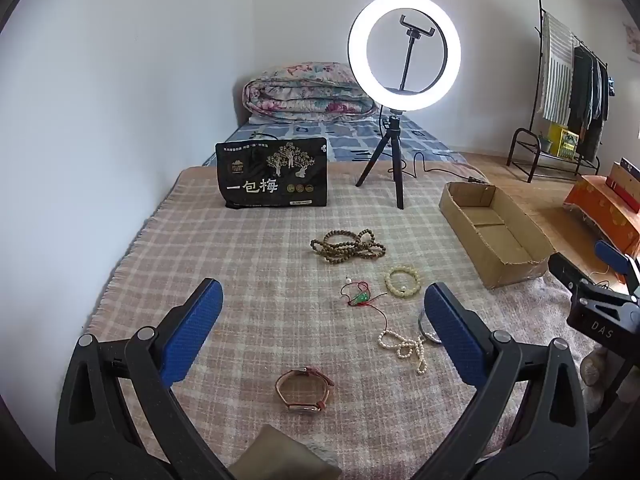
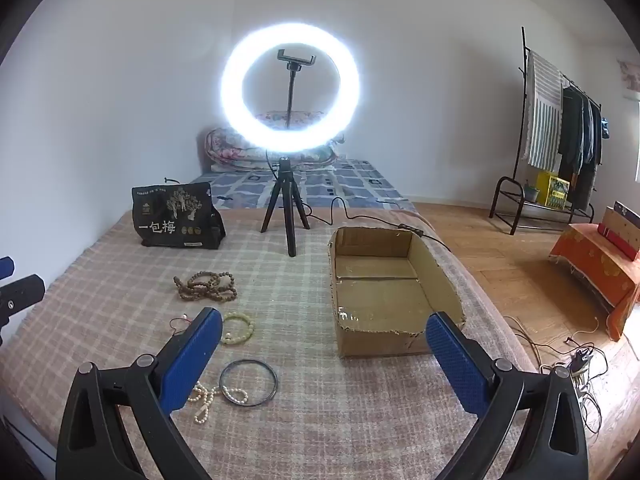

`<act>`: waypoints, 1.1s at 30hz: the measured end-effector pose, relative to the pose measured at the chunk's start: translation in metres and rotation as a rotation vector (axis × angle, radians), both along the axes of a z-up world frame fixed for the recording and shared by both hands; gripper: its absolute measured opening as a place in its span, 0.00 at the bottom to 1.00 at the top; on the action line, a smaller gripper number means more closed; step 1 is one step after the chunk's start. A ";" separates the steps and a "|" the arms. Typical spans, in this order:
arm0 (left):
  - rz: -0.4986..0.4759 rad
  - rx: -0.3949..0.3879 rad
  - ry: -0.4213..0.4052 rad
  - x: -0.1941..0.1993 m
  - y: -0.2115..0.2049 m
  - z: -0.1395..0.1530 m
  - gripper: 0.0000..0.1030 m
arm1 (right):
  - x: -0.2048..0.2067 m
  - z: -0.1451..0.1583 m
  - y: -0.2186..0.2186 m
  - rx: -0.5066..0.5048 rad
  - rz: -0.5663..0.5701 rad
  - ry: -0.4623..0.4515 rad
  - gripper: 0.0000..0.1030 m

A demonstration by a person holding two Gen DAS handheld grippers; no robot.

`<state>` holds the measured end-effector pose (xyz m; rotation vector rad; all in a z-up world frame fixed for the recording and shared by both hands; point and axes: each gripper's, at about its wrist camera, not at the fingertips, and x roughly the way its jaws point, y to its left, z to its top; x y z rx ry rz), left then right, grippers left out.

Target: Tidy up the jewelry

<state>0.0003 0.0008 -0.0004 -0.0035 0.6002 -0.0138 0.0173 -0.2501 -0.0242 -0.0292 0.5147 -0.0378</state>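
Observation:
Jewelry lies on a checked blanket [image 1: 260, 280]. In the left wrist view I see a brown bead necklace [image 1: 348, 243], a pale green bead bracelet [image 1: 402, 282], a red cord with a green pendant [image 1: 360, 298], a white pearl strand [image 1: 402, 346] and a pink-strapped watch [image 1: 305, 390]. My left gripper [image 1: 322, 304] is open and empty above them. In the right wrist view a dark metal bangle [image 2: 248, 382] lies on the pearl strand [image 2: 206, 398]. An empty cardboard box [image 2: 384, 292] stands to the right. My right gripper [image 2: 322, 332] is open and empty.
A lit ring light on a tripod [image 1: 400, 176] and a black snack bag [image 1: 272, 176] stand at the blanket's far end. A folded quilt [image 1: 308, 94] lies behind. A clothes rack [image 2: 560, 140], an orange-covered stand [image 2: 596, 268] and floor cables [image 2: 568, 360] are at right.

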 end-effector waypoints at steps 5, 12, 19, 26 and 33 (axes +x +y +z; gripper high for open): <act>-0.004 0.003 0.000 0.000 0.000 0.000 1.00 | -0.002 0.001 0.006 -0.013 0.004 -0.034 1.00; 0.001 -0.010 0.005 0.000 0.001 0.000 1.00 | 0.002 -0.005 0.007 -0.013 0.002 -0.004 1.00; 0.002 -0.004 0.004 0.000 0.000 -0.001 1.00 | 0.004 -0.006 0.005 -0.005 -0.001 0.012 1.00; 0.001 -0.008 0.005 0.001 0.001 -0.001 1.00 | 0.005 -0.009 0.004 0.014 0.002 0.031 1.00; -0.001 -0.003 0.008 0.003 -0.002 -0.003 1.00 | 0.006 -0.007 0.003 0.025 0.001 0.034 1.00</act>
